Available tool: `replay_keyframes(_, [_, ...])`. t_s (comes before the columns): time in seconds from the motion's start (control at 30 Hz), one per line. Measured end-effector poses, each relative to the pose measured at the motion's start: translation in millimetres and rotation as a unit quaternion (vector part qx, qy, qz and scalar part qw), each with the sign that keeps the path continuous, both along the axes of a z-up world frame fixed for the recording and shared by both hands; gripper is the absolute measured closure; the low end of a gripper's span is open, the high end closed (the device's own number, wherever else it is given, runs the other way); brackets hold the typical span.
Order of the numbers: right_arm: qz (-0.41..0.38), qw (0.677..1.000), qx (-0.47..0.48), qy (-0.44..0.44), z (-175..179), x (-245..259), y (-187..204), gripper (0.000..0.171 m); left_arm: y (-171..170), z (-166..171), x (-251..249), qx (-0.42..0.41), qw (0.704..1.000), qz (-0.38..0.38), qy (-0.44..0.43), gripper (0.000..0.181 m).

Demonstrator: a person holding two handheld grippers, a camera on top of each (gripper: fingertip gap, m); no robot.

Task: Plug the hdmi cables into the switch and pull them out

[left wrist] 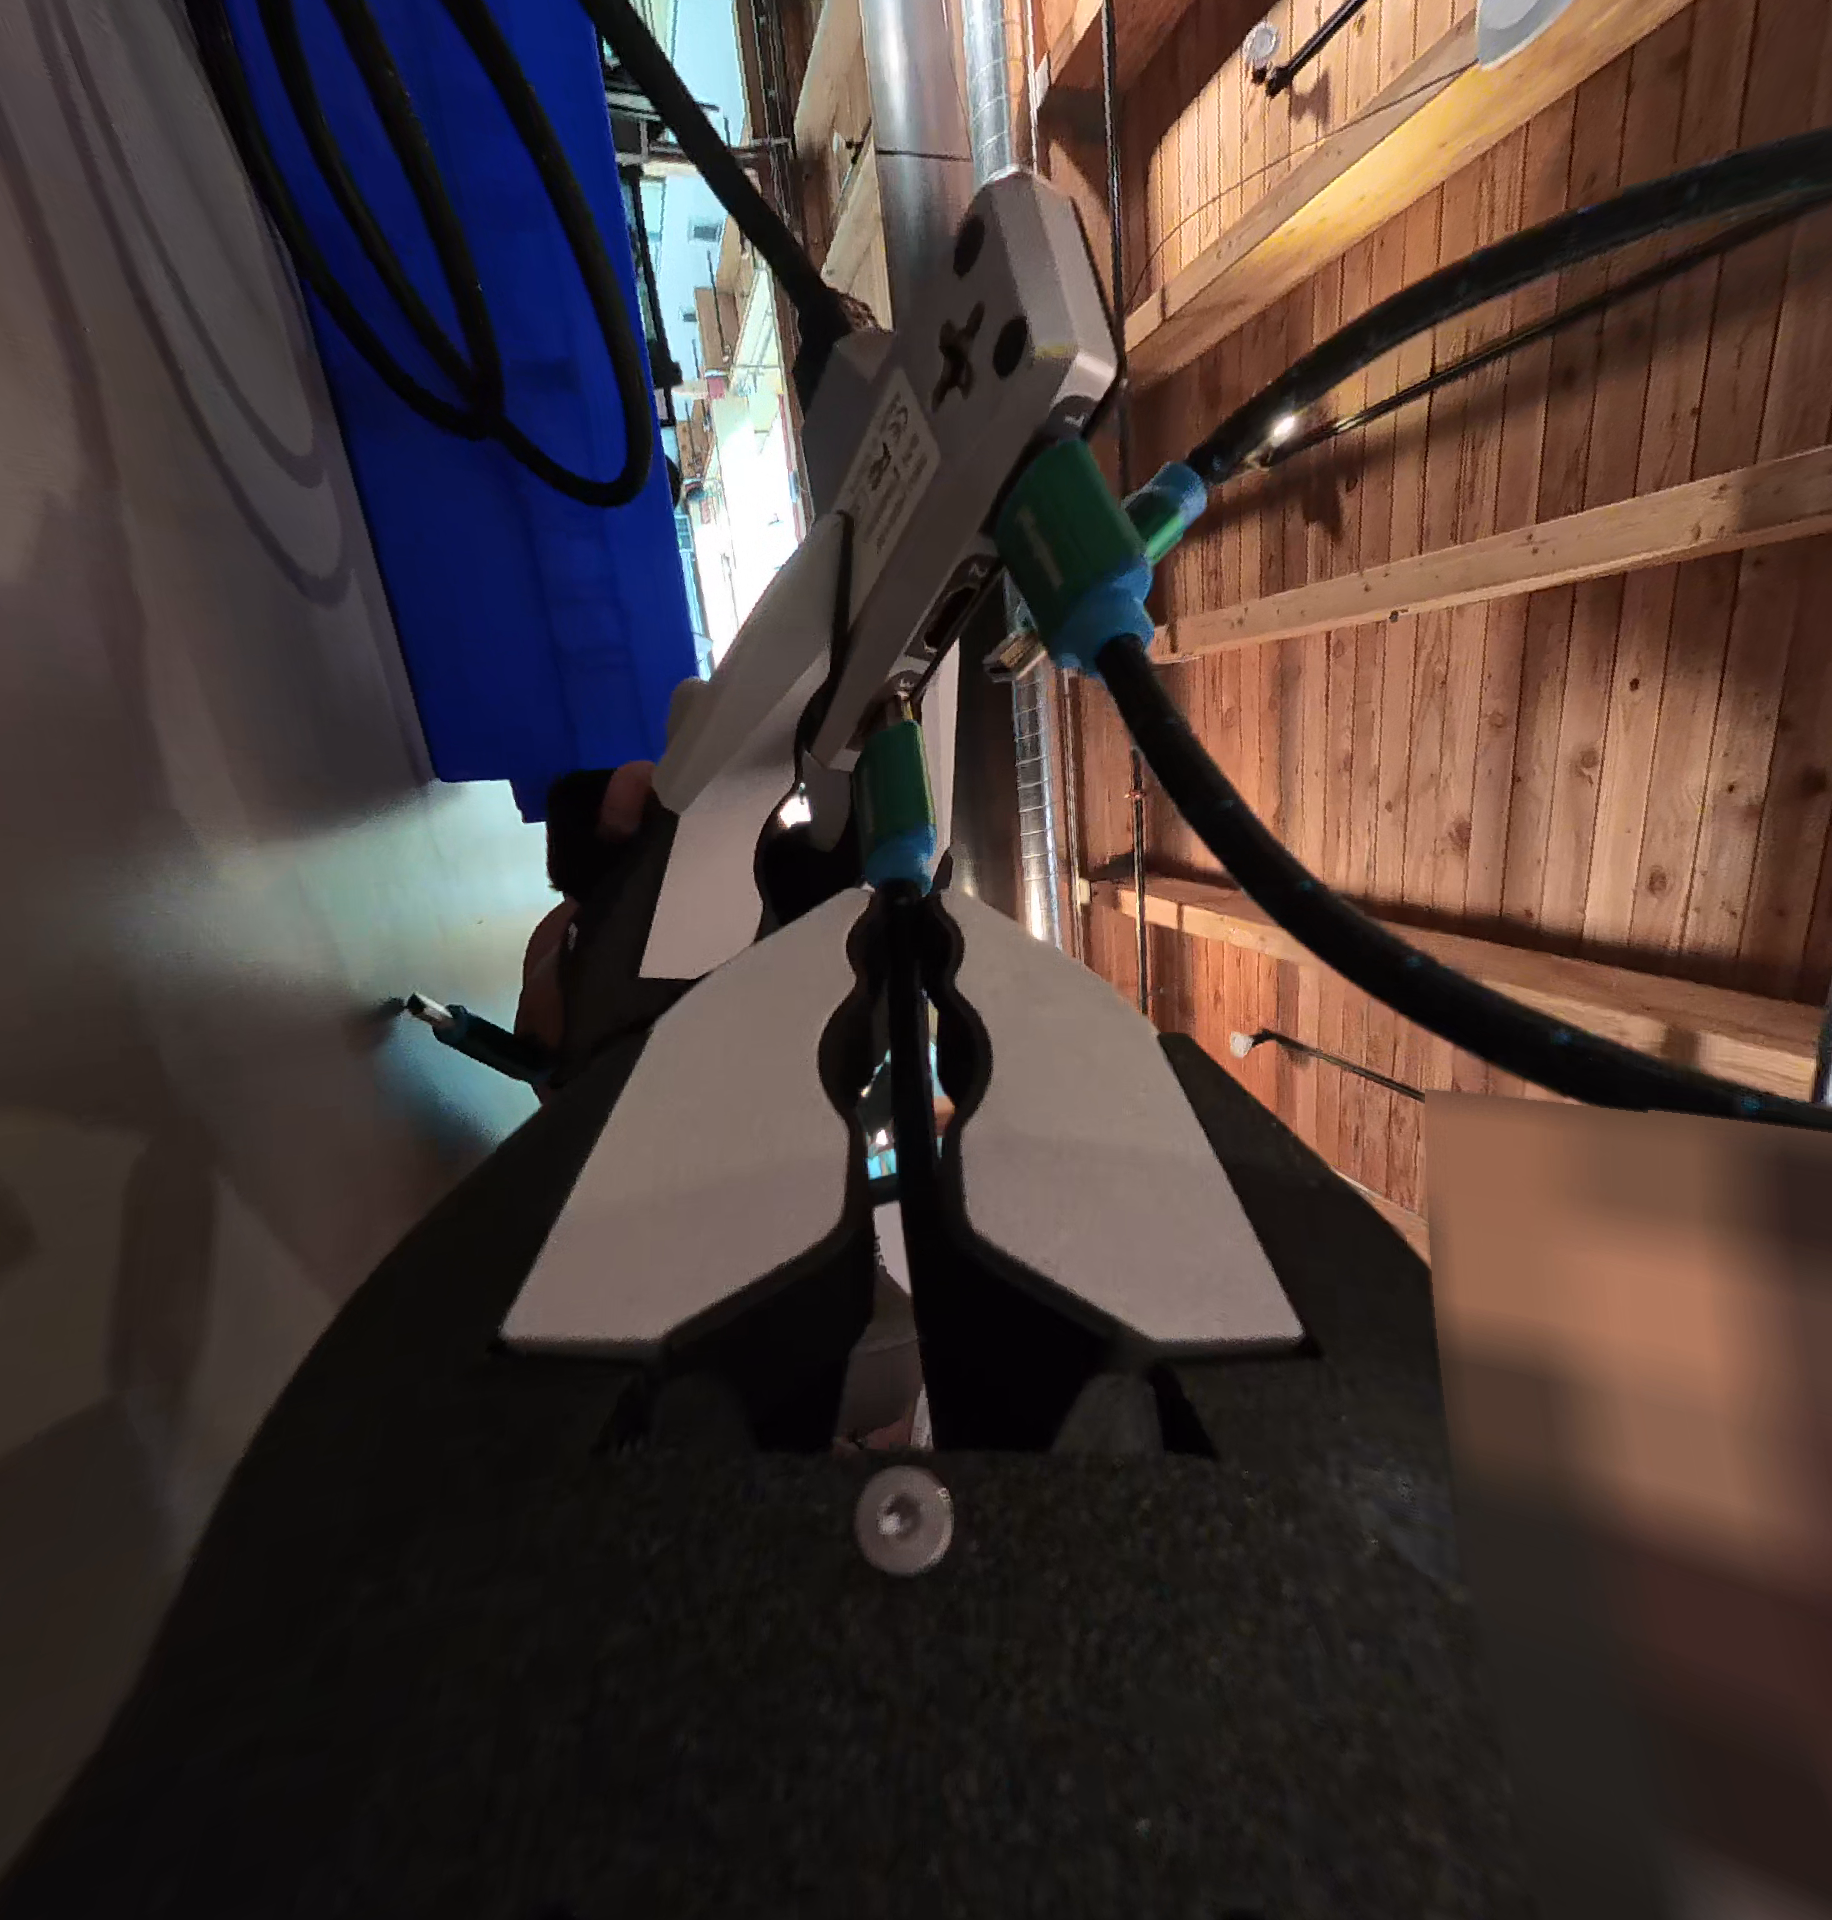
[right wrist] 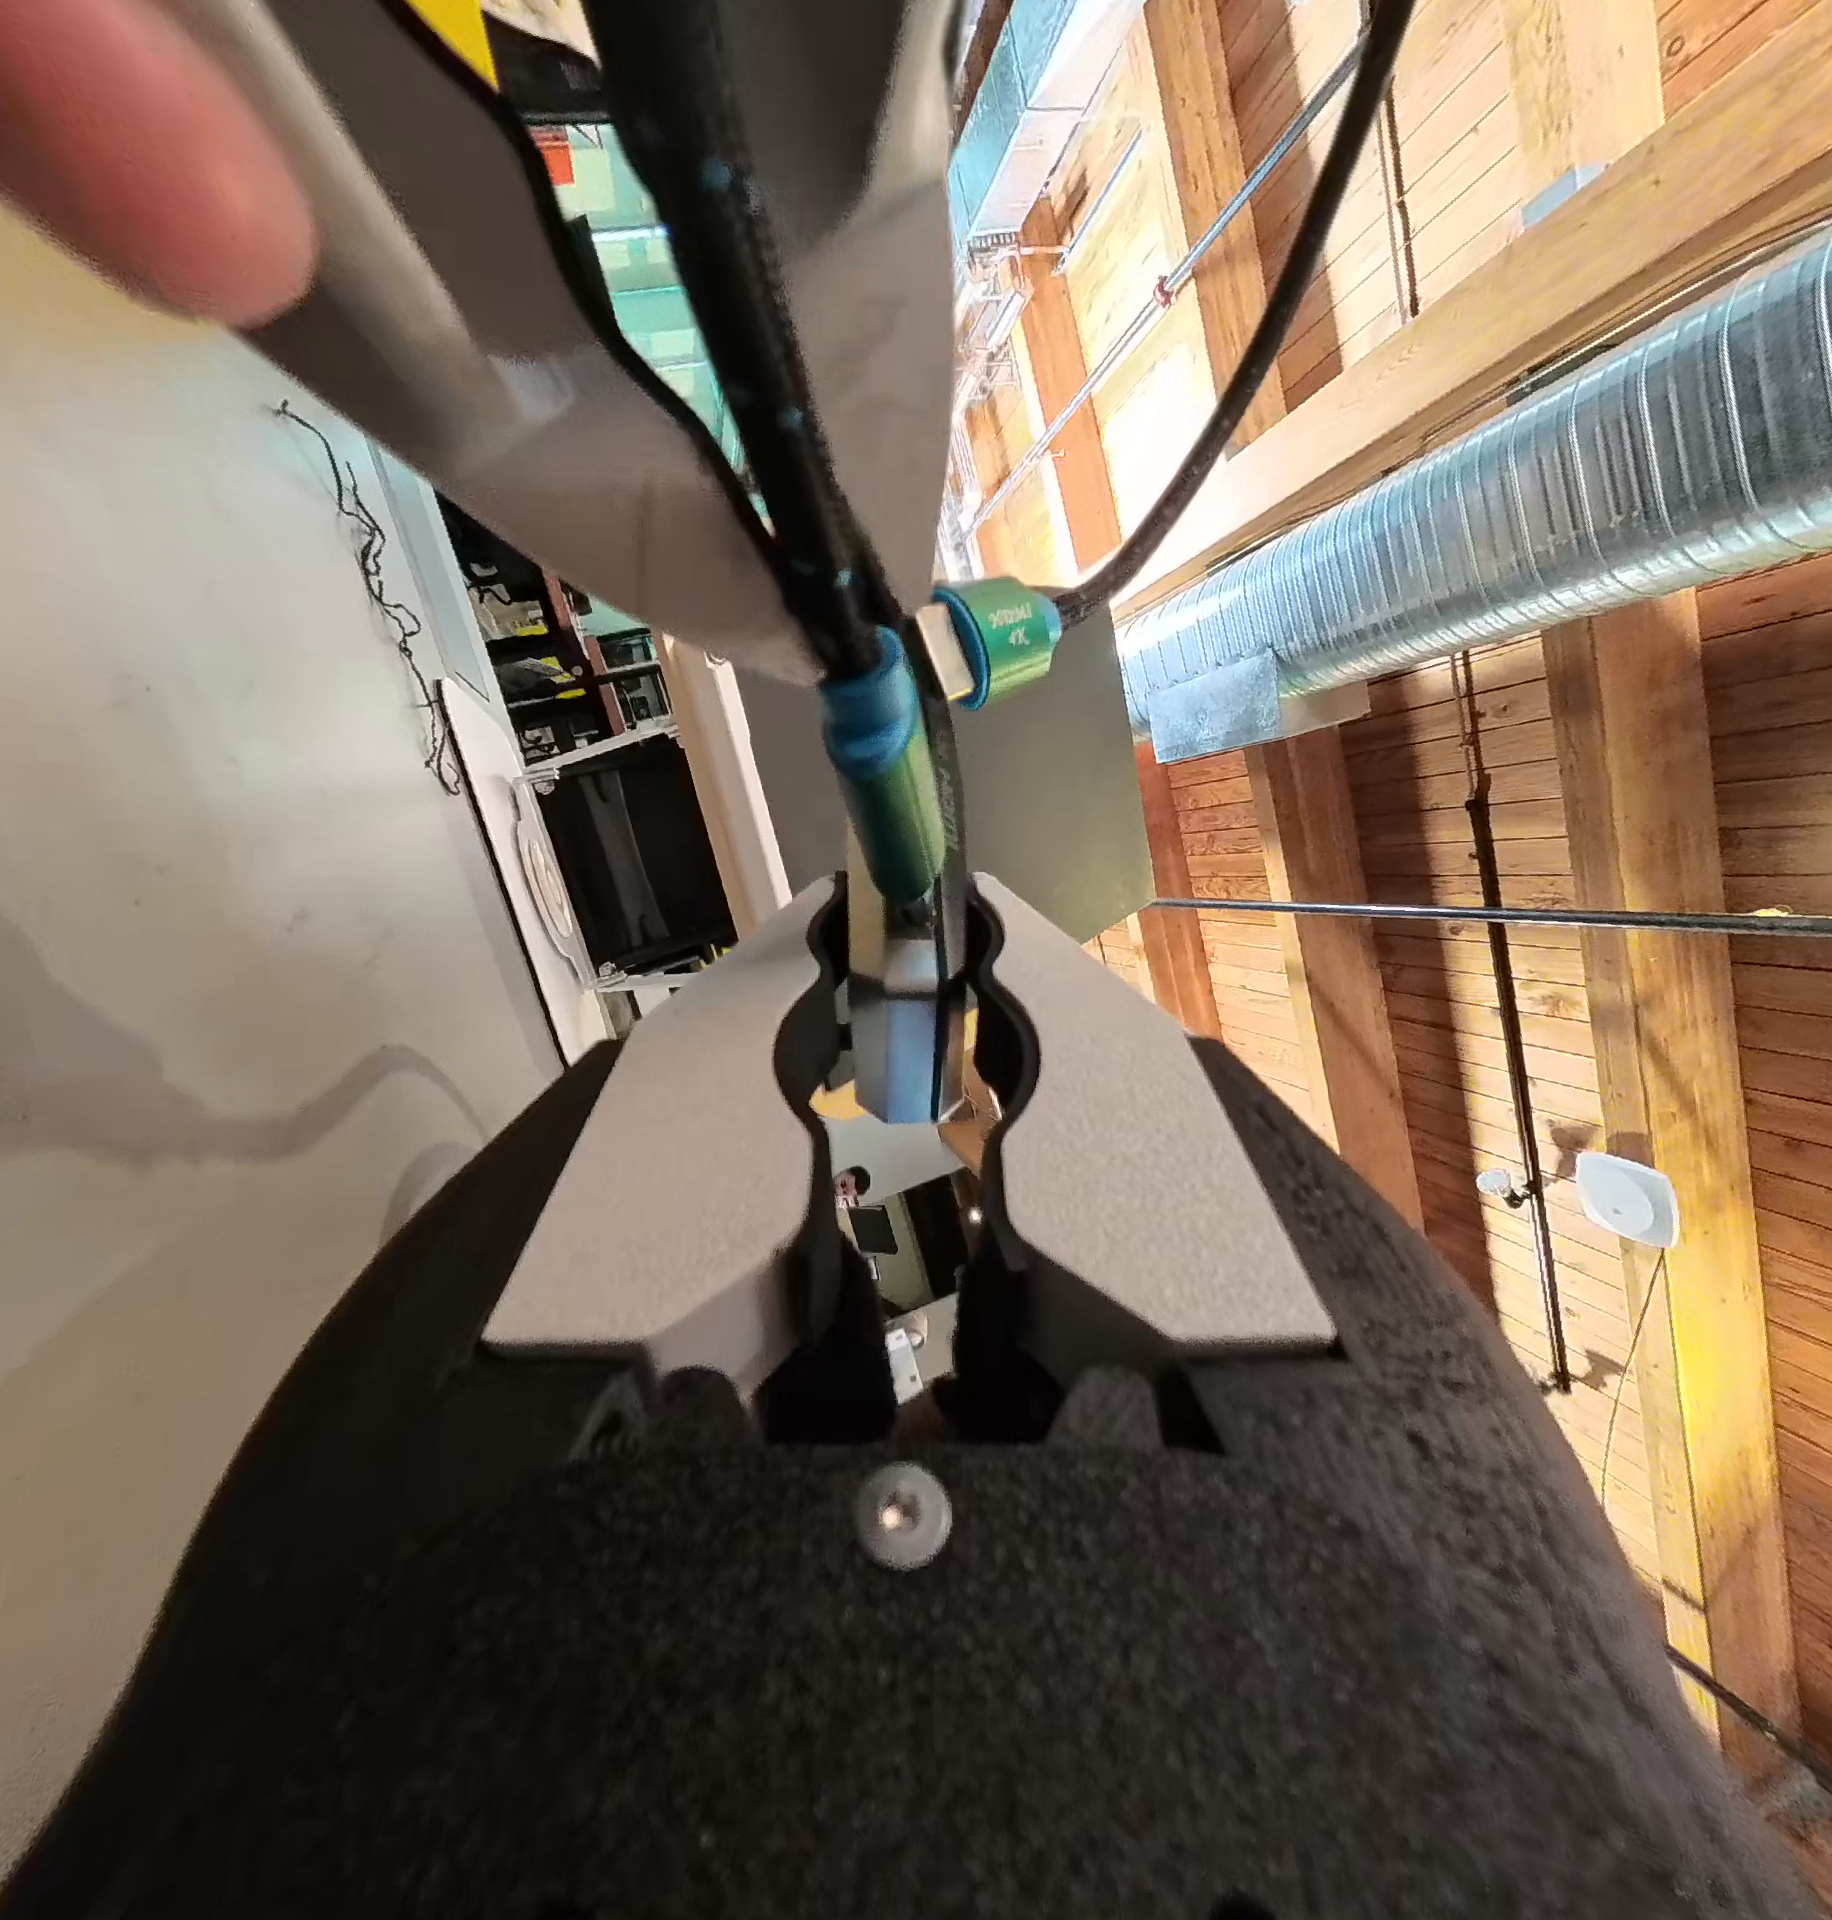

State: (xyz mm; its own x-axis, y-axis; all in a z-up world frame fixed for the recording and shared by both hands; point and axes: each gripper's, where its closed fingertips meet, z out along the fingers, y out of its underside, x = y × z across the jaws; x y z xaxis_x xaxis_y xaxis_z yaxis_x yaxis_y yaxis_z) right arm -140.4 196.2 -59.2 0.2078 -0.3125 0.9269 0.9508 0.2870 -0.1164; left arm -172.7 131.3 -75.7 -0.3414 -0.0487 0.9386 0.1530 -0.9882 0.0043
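Observation:
In the left wrist view my left gripper (left wrist: 904,935) is shut on the black cable just behind a green HDMI plug (left wrist: 893,792). The plug's metal tip sits at a port of the grey switch (left wrist: 979,343); how deep it sits I cannot tell. A second green plug (left wrist: 1070,540) sits in the switch's end port. A third plug (left wrist: 1166,507) hangs loose behind it. The right gripper's fingers (left wrist: 756,665) clamp the switch. In the right wrist view my right gripper (right wrist: 896,997) is shut on the switch's edge (right wrist: 896,1049), with the green plug (right wrist: 891,810) above and the loose plug (right wrist: 995,644) beside it.
A blue bin (left wrist: 517,520) with coiled black cables stands at the left. Another green plug (left wrist: 465,1029) lies on the pale surface (left wrist: 164,935). Thick black cables (left wrist: 1307,935) arc to the right. A fingertip (right wrist: 133,156) shows at top left. Wooden planks and a metal duct (right wrist: 1514,520) lie behind.

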Motion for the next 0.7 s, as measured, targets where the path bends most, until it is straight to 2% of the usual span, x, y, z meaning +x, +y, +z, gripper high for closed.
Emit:
replay_keyframes(0.43, [-0.020, 0.999, 0.005, -0.040, -7, -2, 6, 0.152, 0, -2, 1, -0.015, 1.000, 0.008, 0.009, 0.176])
replay_keyframes(0.6, [-0.031, 0.998, -0.015, -0.051, -16, -3, 11, 0.152, 8, -9, -3, 0.025, 0.997, 0.027, 0.070, 0.176])
replay_keyframes(0.7, [-0.036, 0.997, -0.027, -0.062, -20, -4, 14, 0.152, 10, -13, -4, 0.094, 0.986, 0.039, 0.131, 0.174])
